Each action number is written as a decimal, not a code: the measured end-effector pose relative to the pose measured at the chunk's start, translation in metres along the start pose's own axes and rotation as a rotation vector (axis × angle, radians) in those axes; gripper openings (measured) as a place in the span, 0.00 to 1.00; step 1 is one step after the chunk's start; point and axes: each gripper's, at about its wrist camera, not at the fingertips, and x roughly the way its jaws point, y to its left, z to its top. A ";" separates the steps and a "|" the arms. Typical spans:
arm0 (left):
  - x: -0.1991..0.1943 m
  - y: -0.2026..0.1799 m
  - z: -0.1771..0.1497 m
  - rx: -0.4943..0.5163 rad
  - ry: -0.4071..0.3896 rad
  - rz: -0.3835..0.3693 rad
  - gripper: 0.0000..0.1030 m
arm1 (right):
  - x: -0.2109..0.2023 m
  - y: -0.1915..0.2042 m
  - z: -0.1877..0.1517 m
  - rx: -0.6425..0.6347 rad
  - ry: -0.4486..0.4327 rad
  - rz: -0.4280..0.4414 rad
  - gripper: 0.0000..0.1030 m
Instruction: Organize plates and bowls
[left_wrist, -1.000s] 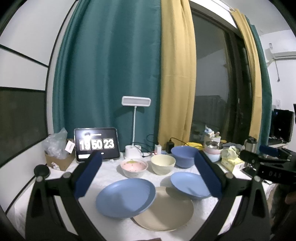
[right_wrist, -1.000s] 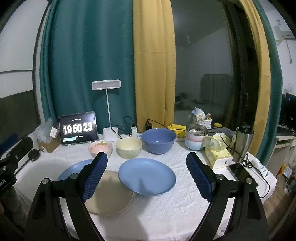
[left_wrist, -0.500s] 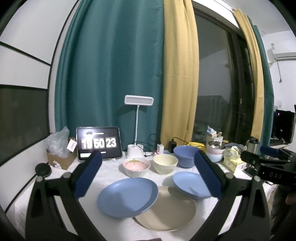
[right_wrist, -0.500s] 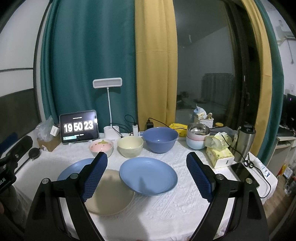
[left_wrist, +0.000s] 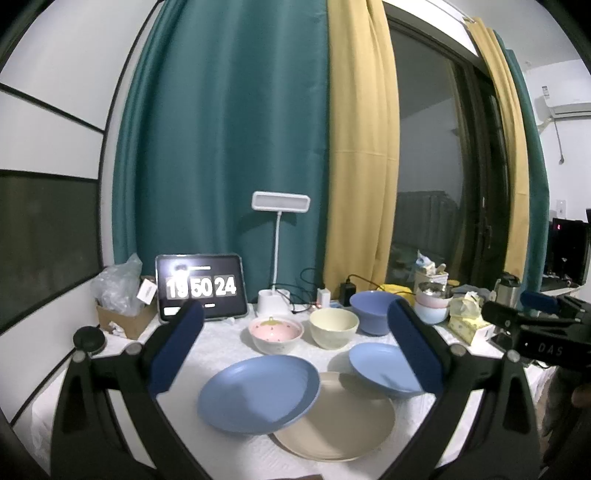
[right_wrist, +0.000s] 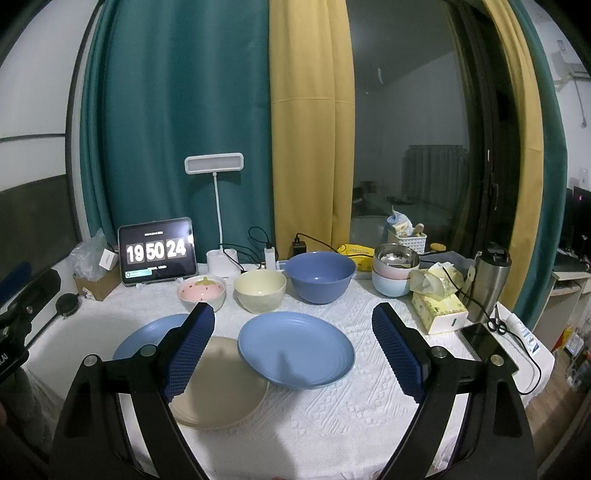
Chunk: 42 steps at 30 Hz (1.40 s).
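Note:
On the white tablecloth lie two blue plates (left_wrist: 258, 393) (right_wrist: 295, 349) whose rims overlap a beige plate (left_wrist: 338, 422) between them. Behind stand a pink strawberry bowl (left_wrist: 275, 334), a cream bowl (left_wrist: 333, 326) and a big blue bowl (right_wrist: 320, 276) in a row. My left gripper (left_wrist: 291, 347) hovers open above the left blue plate, empty. My right gripper (right_wrist: 293, 349) is open too, framing the right blue plate (left_wrist: 384, 365) from above the table's near edge. In the right wrist view the other blue plate (right_wrist: 151, 338) is partly hidden by a finger.
At the back stand a tablet clock (right_wrist: 157, 251), a desk lamp (right_wrist: 216, 206) with cables, and stacked pastel bowls with a steel one on top (right_wrist: 395, 271). A tissue box (right_wrist: 439, 308), a steel flask (right_wrist: 489, 284), a phone (right_wrist: 487, 345) and scissors crowd the right edge. A box with plastic bags (left_wrist: 118, 299) sits left.
Both views have tilted slightly upward, so the dishes sit a little lower in frame. The clock advanced by one second. Nothing on the table moved.

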 end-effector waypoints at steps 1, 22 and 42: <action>0.000 0.001 0.001 -0.001 -0.001 0.000 0.98 | 0.000 0.000 0.000 0.000 0.001 -0.001 0.88; 0.000 0.002 -0.001 0.001 0.000 0.001 0.98 | 0.001 -0.001 0.000 0.001 0.001 -0.001 0.88; 0.056 -0.020 -0.010 0.046 0.155 0.018 0.98 | 0.037 -0.028 -0.006 0.021 0.034 0.013 0.88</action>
